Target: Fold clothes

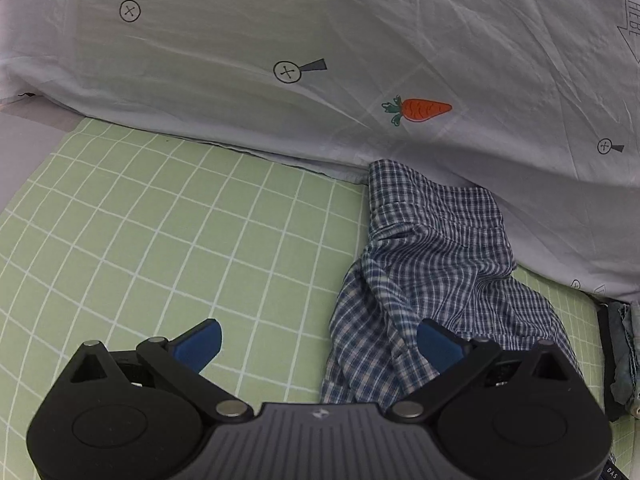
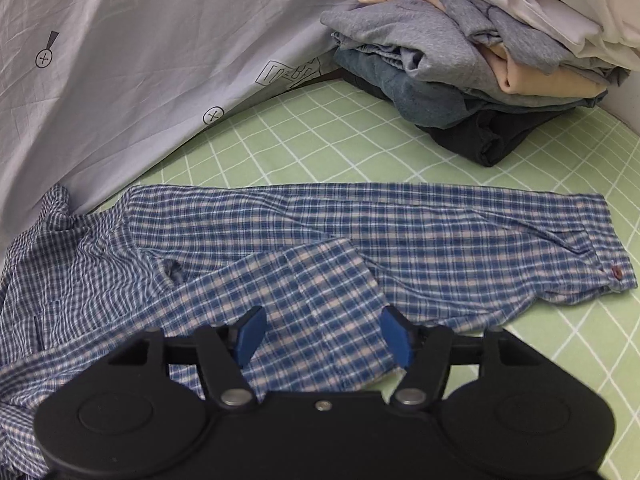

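Observation:
A blue and white plaid shirt (image 2: 400,236) lies on the green grid sheet (image 2: 320,140). One sleeve stretches right, its cuff with a brown button (image 2: 616,273). A folded-over part lies in front. My right gripper (image 2: 324,338) is open just above that folded part, holding nothing. In the left wrist view the crumpled end of the shirt (image 1: 432,264) lies at the right. My left gripper (image 1: 318,346) is open, its right finger (image 1: 438,346) over the shirt's edge, its left finger (image 1: 198,344) over the green sheet (image 1: 160,240).
A pale grey quilt with carrot and pin prints (image 1: 360,60) is bunched along the far side and also shows in the right wrist view (image 2: 140,60). A pile of folded clothes (image 2: 480,60) sits at the back right. A dark object (image 1: 612,360) lies at the right edge.

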Motion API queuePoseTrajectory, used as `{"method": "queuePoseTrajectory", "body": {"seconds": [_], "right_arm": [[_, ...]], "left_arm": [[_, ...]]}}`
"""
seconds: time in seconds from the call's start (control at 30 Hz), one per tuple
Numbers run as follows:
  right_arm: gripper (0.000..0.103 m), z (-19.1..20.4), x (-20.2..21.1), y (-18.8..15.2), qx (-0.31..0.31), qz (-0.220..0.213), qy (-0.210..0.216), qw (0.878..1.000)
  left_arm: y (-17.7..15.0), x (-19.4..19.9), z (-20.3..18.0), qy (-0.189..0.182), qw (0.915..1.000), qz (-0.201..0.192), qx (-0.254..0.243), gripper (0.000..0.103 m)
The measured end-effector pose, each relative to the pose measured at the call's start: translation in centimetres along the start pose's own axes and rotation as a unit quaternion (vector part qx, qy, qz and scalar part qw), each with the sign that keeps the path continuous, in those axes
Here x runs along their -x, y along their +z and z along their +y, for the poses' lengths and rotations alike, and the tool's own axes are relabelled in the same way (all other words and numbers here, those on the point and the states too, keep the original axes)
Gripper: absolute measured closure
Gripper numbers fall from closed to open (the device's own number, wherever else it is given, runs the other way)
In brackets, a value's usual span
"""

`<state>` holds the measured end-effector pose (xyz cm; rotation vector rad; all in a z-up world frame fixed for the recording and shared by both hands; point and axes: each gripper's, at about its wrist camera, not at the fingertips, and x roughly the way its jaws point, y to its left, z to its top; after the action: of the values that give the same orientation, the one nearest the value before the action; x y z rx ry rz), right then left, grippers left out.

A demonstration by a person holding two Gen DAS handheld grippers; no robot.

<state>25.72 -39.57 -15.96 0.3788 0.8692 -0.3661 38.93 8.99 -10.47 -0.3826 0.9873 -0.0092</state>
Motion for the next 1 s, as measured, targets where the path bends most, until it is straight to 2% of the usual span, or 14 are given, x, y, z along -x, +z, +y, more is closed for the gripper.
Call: {"method": "queuePoseTrajectory", "body": {"seconds": [0.17, 0.23, 0.3, 0.33, 0.4, 0.47, 0.5, 0.53, 0.57, 0.6, 0.73, 0.9, 0.97, 1.0], "right_arm": [[0.039, -0.4, -1.6, 0.6, 0.003, 0.021, 0.008, 1.000], [0.048, -0.5, -1.7, 0.5, -0.001, 0.020, 0.009, 1.000], [0.063, -0.5, -1.8, 0.7, 0.007, 0.020, 0.003, 1.000], [0.069, -0.5, -1.7, 0.8, 0.011, 0.022, 0.009, 1.000], [0.083, -0.6, -1.5, 0.9, 0.018, 0.025, 0.025, 0.999], [0.086, -0.4, -1.5, 0.9, 0.034, 0.026, 0.005, 0.999], [0.081, -0.3, -1.5, 1.0, 0.042, 0.023, -0.010, 0.999], [0.067, -0.3, -1.5, 1.0, 0.045, 0.020, -0.022, 0.999], [0.059, -0.6, -1.5, 1.0, 0.039, 0.018, -0.023, 0.999], [0.058, -0.9, -1.5, 1.0, 0.031, 0.017, -0.019, 0.999], [0.060, -1.9, -1.6, 1.1, 0.006, 0.024, 0.012, 1.000], [0.061, -0.1, -1.9, 1.1, 0.088, 0.037, 0.011, 0.995], [0.070, 0.6, -1.9, 0.9, 0.118, 0.035, 0.019, 0.992], [0.082, 0.7, -1.9, 0.9, 0.124, 0.036, 0.030, 0.991]], "left_arm": [[3.1, -4.6, -3.1, 0.005, 0.9991, 0.027, -0.033, 0.010], [3.3, -6.6, -3.9, 0.018, 0.9980, 0.041, -0.044, 0.027], [3.3, -8.3, -4.1, 0.018, 0.9969, 0.063, -0.042, 0.056], [3.2, -8.8, -4.1, 0.017, 0.9968, 0.070, -0.035, 0.063], [3.0, -9.6, -4.0, 0.015, 0.9965, 0.080, -0.021, 0.096], [3.0, -9.8, -3.9, 0.016, 0.9969, 0.077, -0.009, 0.095], [3.1, -9.7, -3.9, 0.015, 0.9970, 0.075, -0.007, 0.096], [3.0, -9.6, -3.9, 0.014, 0.9972, 0.074, -0.006, 0.096], [3.1, -9.4, -4.0, 0.014, 0.9973, 0.072, -0.007, 0.096], [3.2, -9.4, -4.0, 0.013, 0.9973, 0.072, -0.009, 0.096], [3.4, -9.5, -4.2, 0.012, 0.9971, 0.073, -0.014, 0.094], [3.1, -9.9, -4.4, 0.013, 0.9973, 0.072, -0.013, 0.093], [2.9, -9.9, -4.5, 0.017, 0.9974, 0.069, -0.011, 0.094], [2.8, -9.9, -4.5, 0.018, 0.9975, 0.068, -0.009, 0.095]]}}
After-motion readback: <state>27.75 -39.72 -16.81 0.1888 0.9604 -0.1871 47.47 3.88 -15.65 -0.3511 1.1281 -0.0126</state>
